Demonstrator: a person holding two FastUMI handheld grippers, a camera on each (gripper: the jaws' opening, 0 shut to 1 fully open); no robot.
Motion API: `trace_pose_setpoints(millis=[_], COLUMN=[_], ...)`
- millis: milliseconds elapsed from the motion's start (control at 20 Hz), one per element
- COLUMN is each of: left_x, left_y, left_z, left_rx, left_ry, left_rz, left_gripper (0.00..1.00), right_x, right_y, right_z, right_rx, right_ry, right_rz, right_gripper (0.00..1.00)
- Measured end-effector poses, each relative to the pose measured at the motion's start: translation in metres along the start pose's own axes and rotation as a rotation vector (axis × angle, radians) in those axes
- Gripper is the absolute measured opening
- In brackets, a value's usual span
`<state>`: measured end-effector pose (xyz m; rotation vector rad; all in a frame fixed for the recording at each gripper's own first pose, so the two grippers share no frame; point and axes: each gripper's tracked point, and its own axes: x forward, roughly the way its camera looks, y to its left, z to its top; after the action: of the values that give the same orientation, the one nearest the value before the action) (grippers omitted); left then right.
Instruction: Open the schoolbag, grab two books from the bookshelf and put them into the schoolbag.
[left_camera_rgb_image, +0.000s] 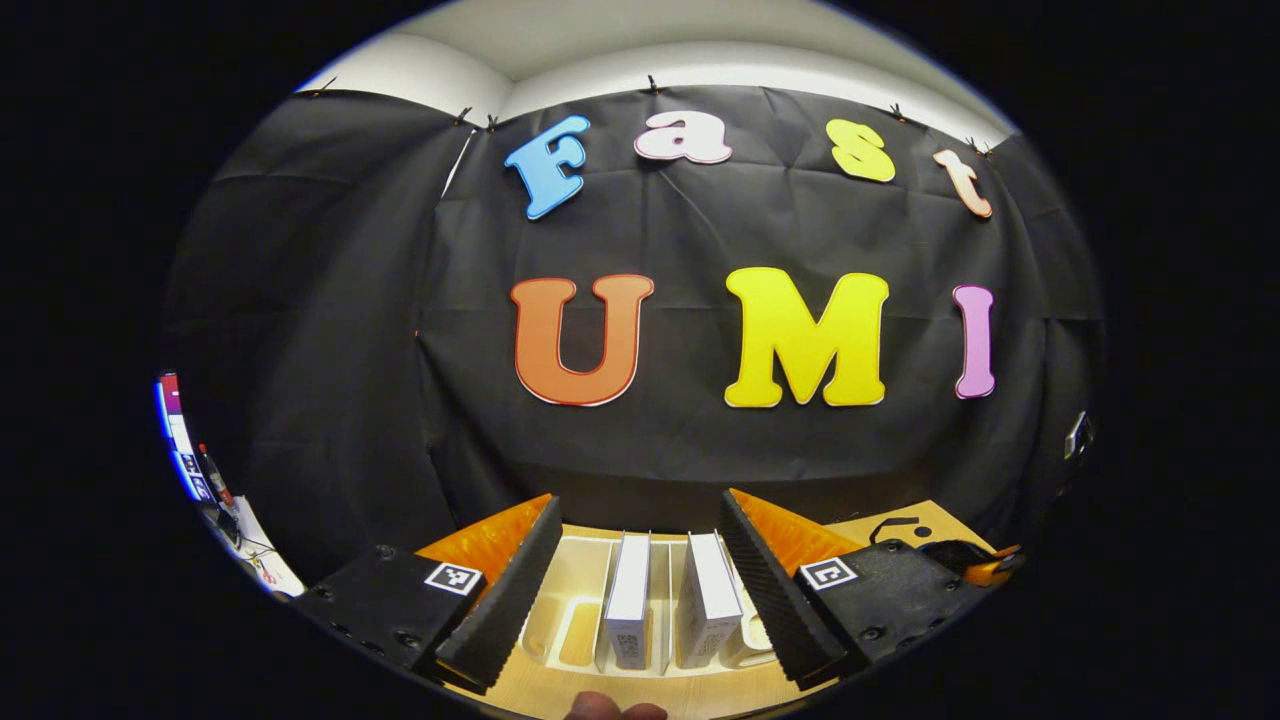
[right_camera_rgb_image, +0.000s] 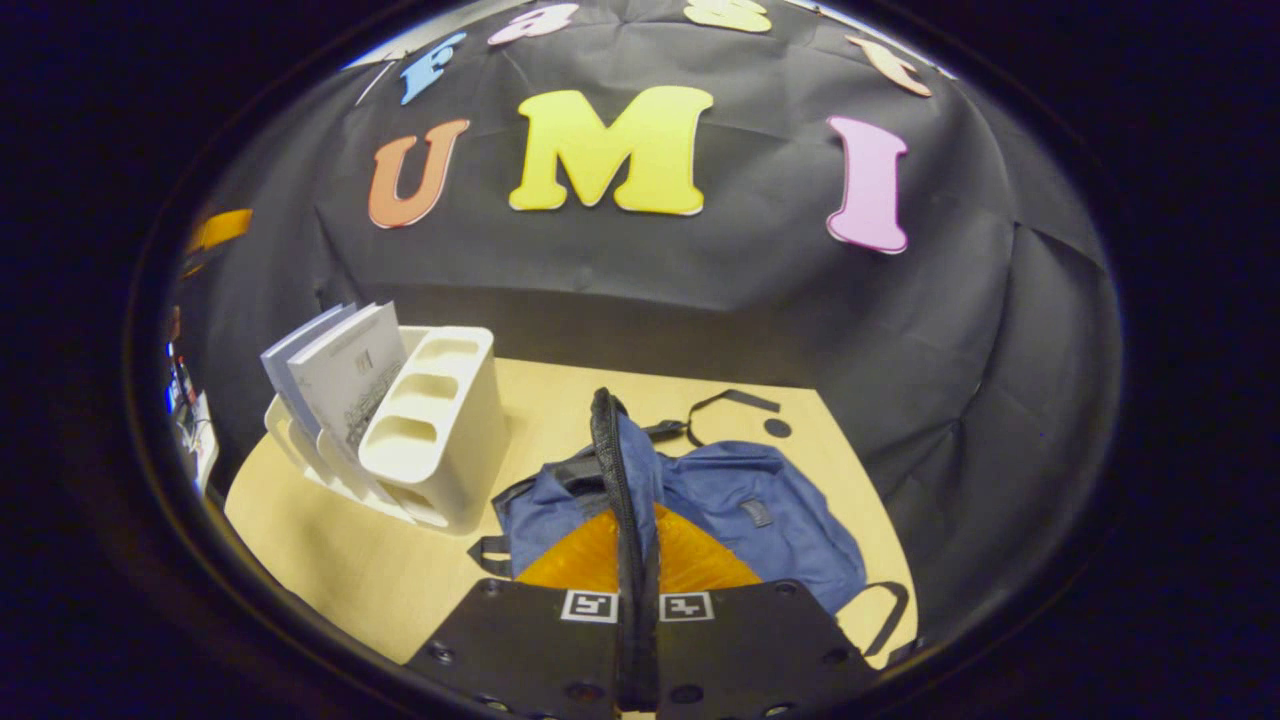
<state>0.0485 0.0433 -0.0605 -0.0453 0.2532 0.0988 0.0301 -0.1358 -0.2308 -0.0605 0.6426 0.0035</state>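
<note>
right gripper has its fingers pressed together on the dark zipper edge of the blue schoolbag, pinching that edge and holding it up above the rest of the bag. the schoolbag lies slumped on the pale wooden bench, near the bench's front right part in the right gripper view, with black straps trailing behind it and another strap loop at its near right side. to the left of the bag, close but apart from it, a white bookshelf stands on the bench; its end wall has three oval openings. two books with pale covers stand in it, leaning toward the left.

left gripper has its fingers spread wide, pointing at the same bookshelf from close by. in the left gripper view the two books stand upright side by side in the shelf's slots, spines toward the camera, and sit between the two open fingers without either finger touching them. beyond the right finger, part of the bench and a bit of the other gripper show. a fingertip of the person's hand shows at the bottom edge.
</note>
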Motion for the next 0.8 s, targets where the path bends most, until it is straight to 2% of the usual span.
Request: trace_pose_setpoints(millis=[200, 400, 550, 650, 800], left_x=[0.026, 0.046, 0.056, 0.069, 0.085], left_y=[-0.014, -0.028, -0.043, -0.057, -0.077], left_z=[-0.013, -0.048, -0.058, -0.063, -0.086], left_rx=[-0.028, -0.022, 0.020, 0.002, -0.011], left_ry=[0.114, 0.347, 0.491, 0.608, 0.792], left_rz=[-0.056, -0.113, -0.187, -0.235, -0.256], left_gripper=[0.99, 1.00, 0.99, 0.99, 1.00], right_x=[-0.005, 0.000, 0.004, 0.006, 0.009], right_y=[-0.045, -0.094, -0.124, -0.137, -0.155], right_z=[0.018, 0.026, 0.030, 0.030, 0.025], right_rx=[0.012, 0.023, 0.025, 0.049, 0.096], right_ry=[0.002, 0.011, 0.008, 0.012, 0.020], right_rz=[-0.010, -0.038, -0.058, -0.057, -0.058], right_gripper=[0.00, 0.00, 0.00, 0.00, 0.01])
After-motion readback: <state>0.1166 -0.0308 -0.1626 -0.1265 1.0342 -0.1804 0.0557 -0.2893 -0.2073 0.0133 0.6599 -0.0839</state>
